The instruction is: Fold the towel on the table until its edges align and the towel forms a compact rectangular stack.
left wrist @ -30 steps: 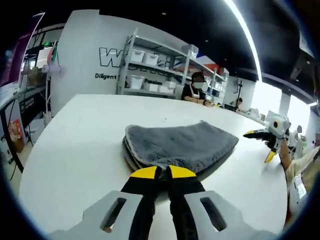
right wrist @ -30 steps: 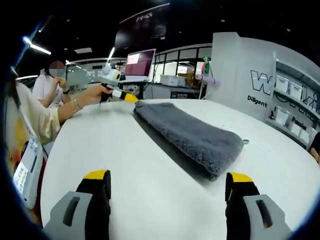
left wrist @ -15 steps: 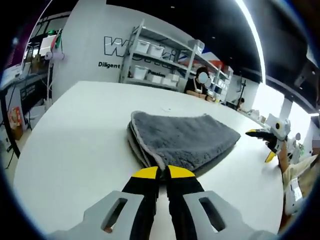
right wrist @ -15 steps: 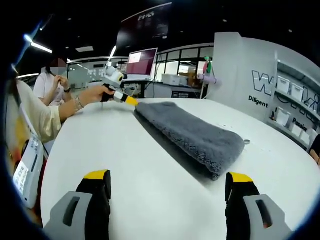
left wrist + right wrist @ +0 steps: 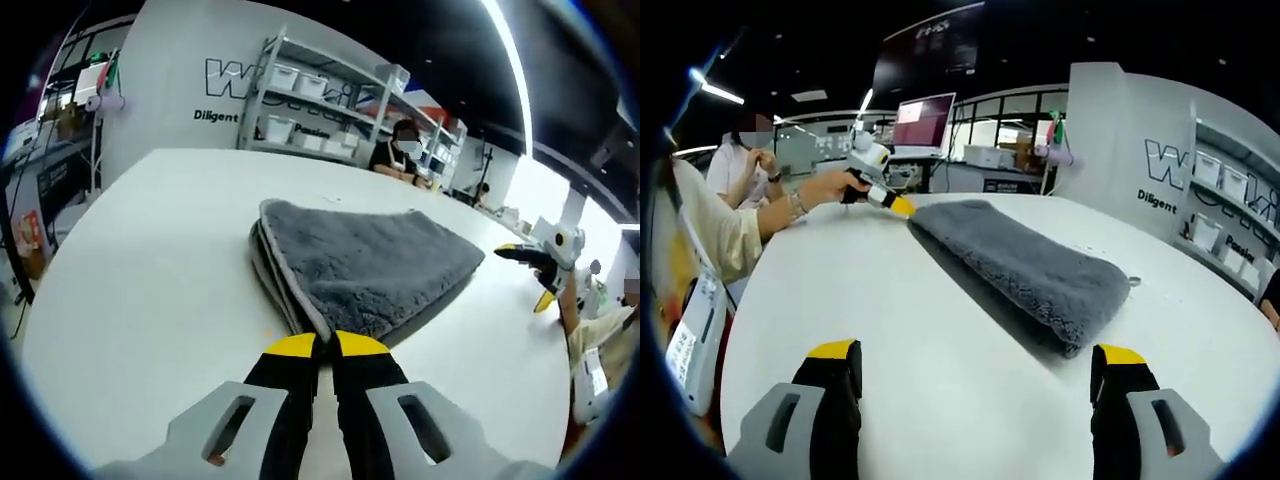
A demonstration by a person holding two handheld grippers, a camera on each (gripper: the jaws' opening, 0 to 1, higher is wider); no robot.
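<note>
Folded grey fluffy towel lay on the round white desk, left gripper with yellow-tipped fingers pinched on the towel's near corner, right gripper with fingers spread wide, holding nothing, above the desk short of the towel

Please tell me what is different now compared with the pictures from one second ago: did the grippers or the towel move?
Very little. The left gripper, jaws shut on the towel at its near corner, has lifted that corner slightly, so the stacked layers show more. Nothing was let go. The right gripper stays open above the table, apart from the towel, which is still folded.
</note>
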